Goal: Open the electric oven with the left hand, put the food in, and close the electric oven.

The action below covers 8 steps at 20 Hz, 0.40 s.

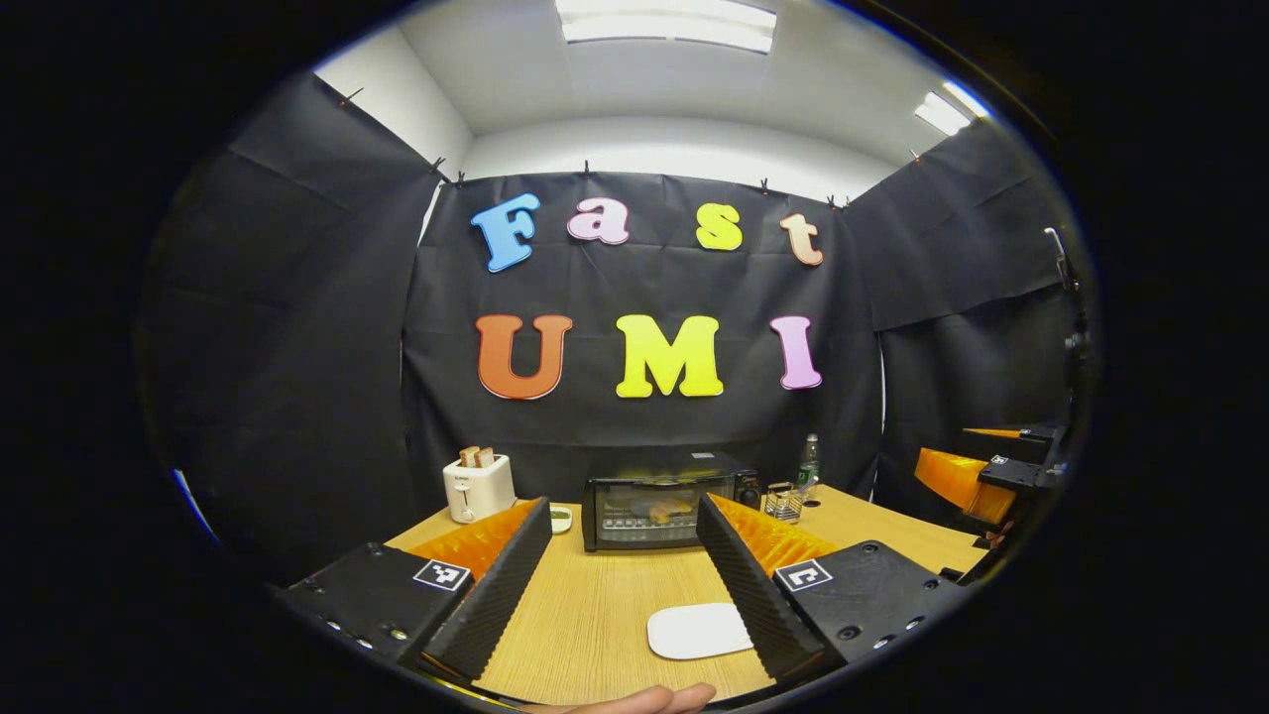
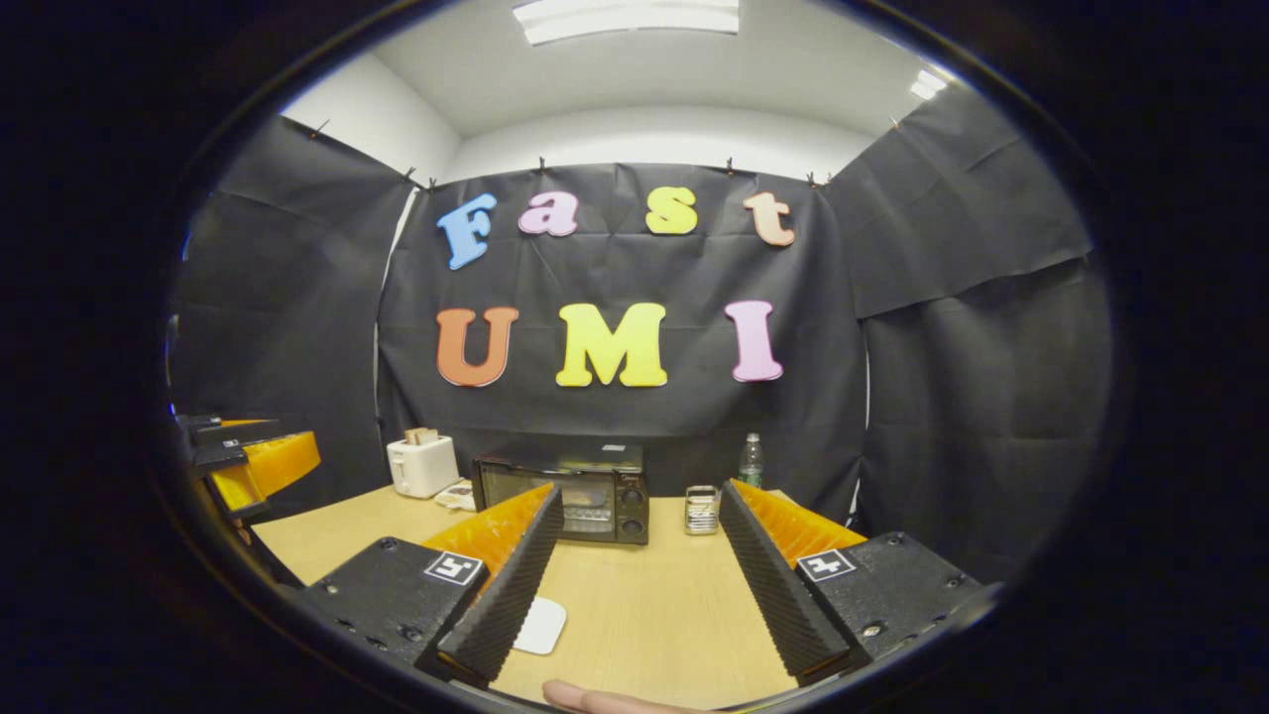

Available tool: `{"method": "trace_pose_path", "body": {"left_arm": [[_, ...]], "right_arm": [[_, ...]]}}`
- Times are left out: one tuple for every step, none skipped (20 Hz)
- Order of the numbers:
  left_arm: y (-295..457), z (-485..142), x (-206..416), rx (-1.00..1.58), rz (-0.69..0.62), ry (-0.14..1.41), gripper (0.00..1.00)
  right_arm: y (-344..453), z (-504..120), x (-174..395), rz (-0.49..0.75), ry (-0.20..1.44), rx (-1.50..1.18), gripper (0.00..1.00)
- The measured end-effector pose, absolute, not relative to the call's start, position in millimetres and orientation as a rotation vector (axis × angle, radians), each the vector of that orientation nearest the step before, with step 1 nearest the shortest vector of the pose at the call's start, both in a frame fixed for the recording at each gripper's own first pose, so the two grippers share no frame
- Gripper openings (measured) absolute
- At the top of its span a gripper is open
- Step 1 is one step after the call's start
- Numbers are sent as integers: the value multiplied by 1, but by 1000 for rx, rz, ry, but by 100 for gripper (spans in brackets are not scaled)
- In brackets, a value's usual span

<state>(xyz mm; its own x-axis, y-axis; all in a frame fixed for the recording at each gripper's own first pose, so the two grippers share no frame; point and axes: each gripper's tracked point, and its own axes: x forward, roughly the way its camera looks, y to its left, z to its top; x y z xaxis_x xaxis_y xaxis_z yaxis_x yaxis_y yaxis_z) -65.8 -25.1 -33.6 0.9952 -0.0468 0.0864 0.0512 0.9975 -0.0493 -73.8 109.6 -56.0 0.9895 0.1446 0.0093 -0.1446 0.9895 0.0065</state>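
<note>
A black electric oven (image 1: 654,511) stands at the far edge of the wooden table (image 1: 595,615) with its glass door shut. Something orange and yellow (image 1: 662,512) shows behind the glass. A flat white plate (image 1: 699,630) lies bare on the table close to my left gripper (image 1: 625,516), which is open and holds nothing. My right gripper (image 2: 642,496) is also open, with nothing between its fingers, and hangs above the table. In the right gripper view the oven (image 2: 565,504) is ahead to the left and the plate (image 2: 540,625) lies beside the left finger.
A white toaster (image 1: 478,486) with bread in it stands left of the oven, with a small dish (image 1: 561,518) between them. A bottle (image 1: 809,463) and a small glass holder (image 1: 783,501) stand to the oven's right. The other gripper (image 1: 977,476) hovers at the right edge.
</note>
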Motion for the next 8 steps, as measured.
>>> {"method": "trace_pose_path", "body": {"left_arm": [[-25,-33,-66,-53,-51,-83,96],[-27,-35,-65,-55,-53,-79,96],[-26,-36,-64,-56,-52,-76,96],[-25,-36,-64,-56,-49,-72,96],[-25,-37,-63,-56,-47,-68,96],[-25,-37,-64,-57,-46,-65,96],[-25,-37,-64,-59,-46,-64,96],[-25,-37,-62,-60,-46,-61,96]], "right_arm": [[109,-56,-74,146,-10,10,100],[109,-56,-73,147,-9,12,100],[111,-57,-73,150,-7,11,100],[112,-57,-74,153,-4,8,100],[113,-58,-74,155,-2,5,100],[112,-58,-74,154,-2,3,100],[112,-58,-74,155,-4,1,100],[112,-57,-73,154,-6,1,100]]}}
